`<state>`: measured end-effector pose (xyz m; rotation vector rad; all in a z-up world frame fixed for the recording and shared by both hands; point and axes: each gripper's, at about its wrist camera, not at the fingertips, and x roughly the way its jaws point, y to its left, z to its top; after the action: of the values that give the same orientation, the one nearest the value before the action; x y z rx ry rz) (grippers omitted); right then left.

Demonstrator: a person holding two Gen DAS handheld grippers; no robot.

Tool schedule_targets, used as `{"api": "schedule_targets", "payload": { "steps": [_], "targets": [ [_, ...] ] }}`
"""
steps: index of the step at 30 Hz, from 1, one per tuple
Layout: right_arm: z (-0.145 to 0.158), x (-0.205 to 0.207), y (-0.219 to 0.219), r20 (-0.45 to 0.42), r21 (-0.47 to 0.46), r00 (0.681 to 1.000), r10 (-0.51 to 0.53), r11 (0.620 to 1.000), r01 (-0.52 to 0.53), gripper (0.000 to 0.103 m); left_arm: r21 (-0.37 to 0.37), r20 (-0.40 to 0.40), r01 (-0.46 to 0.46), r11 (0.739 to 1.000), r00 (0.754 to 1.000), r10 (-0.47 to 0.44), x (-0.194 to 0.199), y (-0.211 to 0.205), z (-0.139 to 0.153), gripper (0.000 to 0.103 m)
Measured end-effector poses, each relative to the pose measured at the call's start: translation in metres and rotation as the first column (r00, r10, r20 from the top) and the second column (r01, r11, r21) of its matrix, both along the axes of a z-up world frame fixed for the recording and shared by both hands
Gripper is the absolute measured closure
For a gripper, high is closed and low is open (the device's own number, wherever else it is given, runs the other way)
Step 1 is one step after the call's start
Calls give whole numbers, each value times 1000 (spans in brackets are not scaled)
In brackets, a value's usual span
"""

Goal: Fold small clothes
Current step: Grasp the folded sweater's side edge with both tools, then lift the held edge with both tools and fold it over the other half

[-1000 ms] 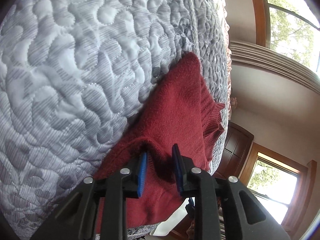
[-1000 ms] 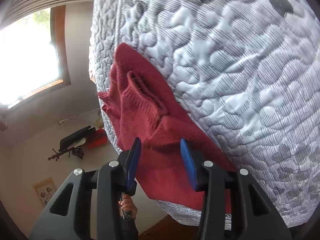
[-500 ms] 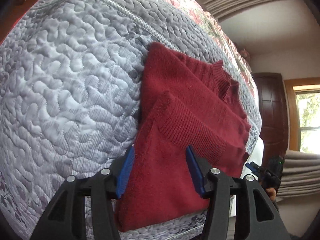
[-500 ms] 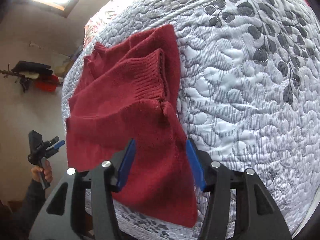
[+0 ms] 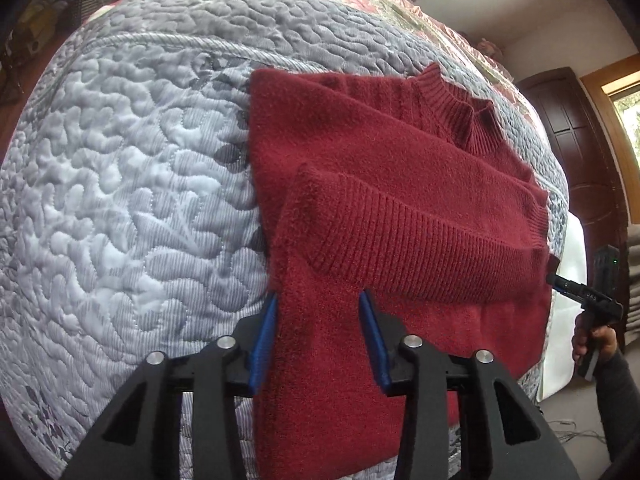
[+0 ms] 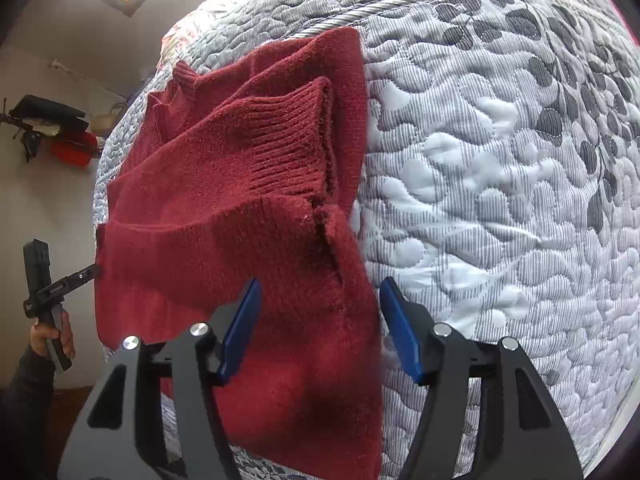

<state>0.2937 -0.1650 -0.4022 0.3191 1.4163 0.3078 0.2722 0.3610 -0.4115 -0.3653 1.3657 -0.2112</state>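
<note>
A dark red knit sweater (image 5: 384, 184) lies on a grey quilted bedspread (image 5: 120, 184), its ribbed hem folded up over the body and its collar at the far end. My left gripper (image 5: 318, 308) is open over the sweater's near left edge, blue pads straddling the cloth. In the right wrist view the same sweater (image 6: 248, 184) shows its folded right side, and my right gripper (image 6: 320, 292) stands open over its near right corner. Neither gripper holds the fabric.
The bedspread (image 6: 500, 160) spreads wide on both sides. A person's hand holds the other gripper at the frame edge in each view (image 5: 592, 308) (image 6: 48, 292). A dark wooden door (image 5: 580, 152) and a shelf with objects (image 6: 52, 120) stand beyond the bed.
Both grippers have opened and let go of the sweater's hem, which now lies folded over the body. Both have drawn back to the near edge and levelled out.
</note>
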Motion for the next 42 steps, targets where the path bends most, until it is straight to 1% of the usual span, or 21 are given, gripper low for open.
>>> {"api": "schedule_targets", "payload": {
  "steps": [2,4,5,6,7,8,9,11,12,14,15,17,18,19,20,26,31,36,42],
  "targets": [
    [-2,1,4,3,-18,1000,15,1000,-15,42,13,-5,10,1000,1000,-10,0,-2,-3,69],
    [-3,1,8,12,-36,999,36,999,-35,45,26,-3,11,1000,1000,-10,0,-4,-4,79],
    [-4,2,11,15,-46,999,50,998,-49,56,29,-1,8,1000,1000,-8,1,-4,-5,83],
    [-3,2,12,18,-59,998,64,996,-63,63,31,2,6,1000,1000,-6,1,-4,-5,90],
    [-3,2,15,22,-70,997,77,995,-75,66,29,6,5,1000,1000,-5,0,-4,-4,92],
    [-2,2,17,24,-79,996,87,993,-85,71,25,10,4,1000,1000,-4,0,-3,-3,92],
    [-1,2,19,26,-94,995,98,991,-95,72,21,12,5,1000,1000,-5,0,-4,-3,92],
    [0,3,22,28,-100,994,105,990,-101,72,15,8,2,1000,1000,-2,1,-4,-3,92],
    [1,4,22,26,-94,994,103,990,-101,70,7,3,-1,1000,1000,1,2,-4,-4,92],
    [3,4,21,30,-93,995,100,991,-97,69,-5,-12,-6,1000,1000,6,4,-4,-7,88],
    [3,5,21,30,-93,995,99,991,-96,69,-12,-13,-10,1000,1000,10,6,-4,-8,81],
    [3,6,20,29,-91,994,101,991,-98,69,-22,-11,-19,1000,1000,19,8,-5,-8,79],
    [4,5,19,31,-98,994,105,990,-102,74,-21,-10,-21,1000,1000,20,9,-6,-8,80],
    [4,5,20,36,-102,993,112,989,-107,80,-19,-6,-19,1000,1000,19,9,-7,-8,87],
    [5,5,21,38,-109,992,118,988,-114,90,-11,-1,-16,1000,1000,16,9,-8,-8,94],
    [18,-1,17,66,-119,991,117,987,-109,96,0,47,-69,998,996,69,0,-1,1,95],
    [40,-8,16,112,-115,988,108,989,-95,97,-29,88,-101,994,991,104,-9,1,17,95],
    [67,-15,18,166,-110,980,114,989,-97,97,-56,155,-134,989,978,141,-19,7,44,95],
    [106,-11,15,244,-105,963,117,990,-93,97,-74,258,-161,984,950,175,-24,13,86,95]
  ]
}}
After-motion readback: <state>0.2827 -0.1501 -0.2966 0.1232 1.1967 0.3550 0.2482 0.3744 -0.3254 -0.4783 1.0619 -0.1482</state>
